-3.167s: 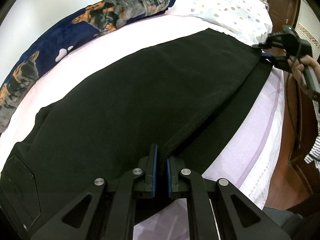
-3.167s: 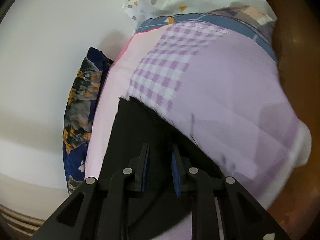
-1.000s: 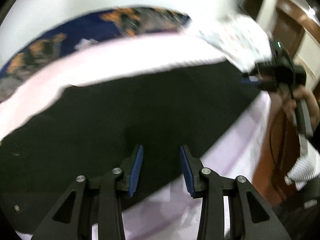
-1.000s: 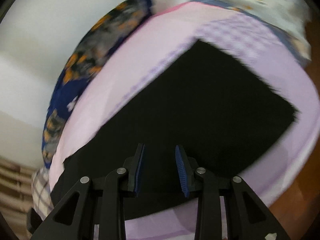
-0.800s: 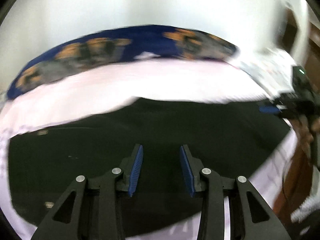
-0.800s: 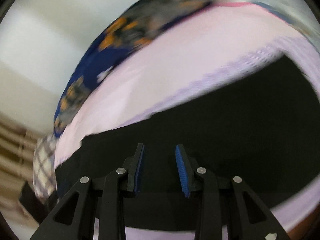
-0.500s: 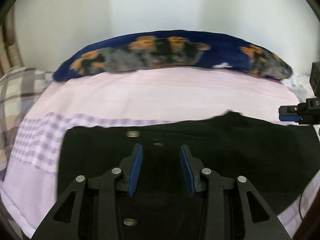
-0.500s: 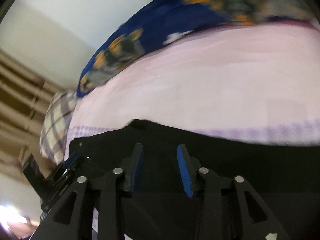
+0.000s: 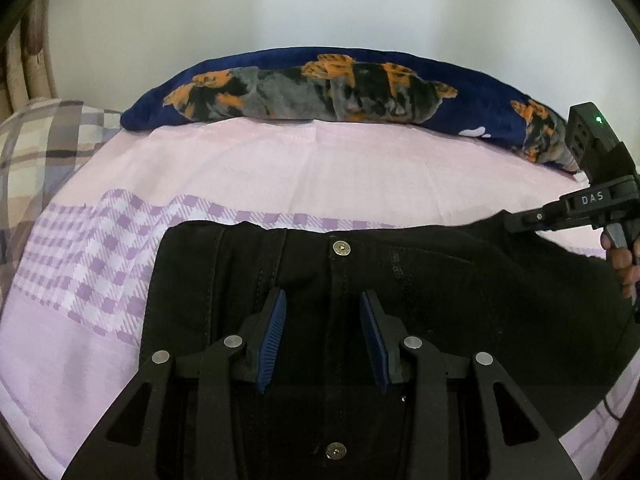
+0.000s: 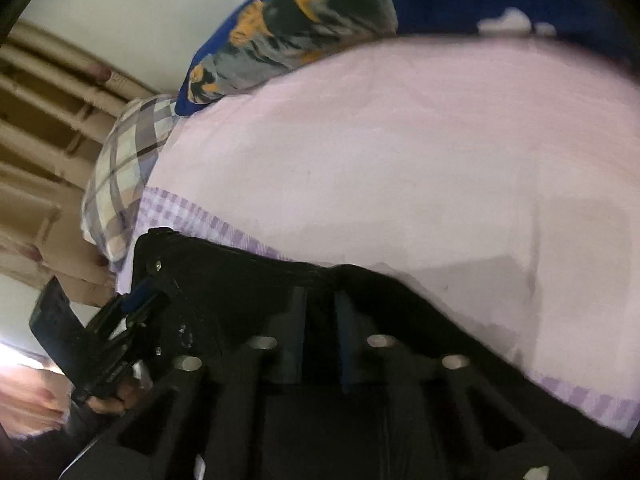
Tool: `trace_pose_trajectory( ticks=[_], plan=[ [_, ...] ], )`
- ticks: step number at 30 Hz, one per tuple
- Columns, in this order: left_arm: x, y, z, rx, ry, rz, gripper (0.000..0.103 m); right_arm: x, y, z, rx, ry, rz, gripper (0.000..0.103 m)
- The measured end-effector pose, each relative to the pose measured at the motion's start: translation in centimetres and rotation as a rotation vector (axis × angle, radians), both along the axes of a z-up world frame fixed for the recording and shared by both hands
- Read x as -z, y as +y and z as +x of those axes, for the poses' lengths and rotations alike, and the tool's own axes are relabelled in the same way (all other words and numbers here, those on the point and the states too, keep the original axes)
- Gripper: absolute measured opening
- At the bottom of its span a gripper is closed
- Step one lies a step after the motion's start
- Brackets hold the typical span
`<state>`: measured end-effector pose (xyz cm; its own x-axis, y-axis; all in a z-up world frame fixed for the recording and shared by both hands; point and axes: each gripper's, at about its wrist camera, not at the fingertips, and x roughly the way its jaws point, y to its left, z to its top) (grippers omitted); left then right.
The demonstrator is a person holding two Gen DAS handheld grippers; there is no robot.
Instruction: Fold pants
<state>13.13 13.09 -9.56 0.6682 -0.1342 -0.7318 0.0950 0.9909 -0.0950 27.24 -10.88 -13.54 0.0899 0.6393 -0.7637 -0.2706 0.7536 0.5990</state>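
Directly under the left gripper [image 9: 322, 336] lie the black pants [image 9: 440, 280], spread flat across the pink bed sheet [image 9: 320, 168] with the waistband on the far side of the gripper and its metal button [image 9: 343, 247] just beyond the fingertips. The left gripper's jaws stand partly open above the fly seam, the blue pads [image 9: 273, 336] on either side of it and pressing on nothing. To its right, the right gripper [image 9: 520, 225] reaches in at the waistband's upper edge, where the cloth rises in a small peak at its tip; its jaws have just been closing and are now pinched on that edge of the pants. The right wrist view is blurred, but dark fabric fills the space around its fingers [image 10: 296, 332]. Left of the pants runs a purple checked band [image 9: 100, 256] of the sheet, and further left a plaid pillow [image 9: 44, 140]. Beyond the sheet, against the white wall [image 9: 320, 4], rests a long navy cushion [image 9: 340, 88] with orange and grey animal prints.
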Motion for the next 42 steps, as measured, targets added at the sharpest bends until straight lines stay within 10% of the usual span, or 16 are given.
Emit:
trace_pose_trajectory(
  ticks=[14, 25, 33, 42],
  plan=[
    [0.0, -0.2, 0.1, 0.020, 0.003, 0.036, 0.040, -0.5, 0.2, 0.8, 0.118, -0.137, -0.099, 0.027],
    [-1.6, -5.7, -3.3, 0.180, -0.026, 0.074, 0.041, -1.7, -5.7, -6.9, 0.239, -0.140, -0.113, 0.036],
    [1.2, -7.1, -4.3, 0.183, 0.064, 0.182, 0.045, 0.9, -15.5, -12.8, 0.505, -0.082, -0.161, 0.033],
    [-0.7, -9.9, -4.2, 0.194, 0.073, 0.125, 0.048, -0.4, -27.4, -22.3, 0.795, -0.048, -0.139, 0.038]
  ],
)
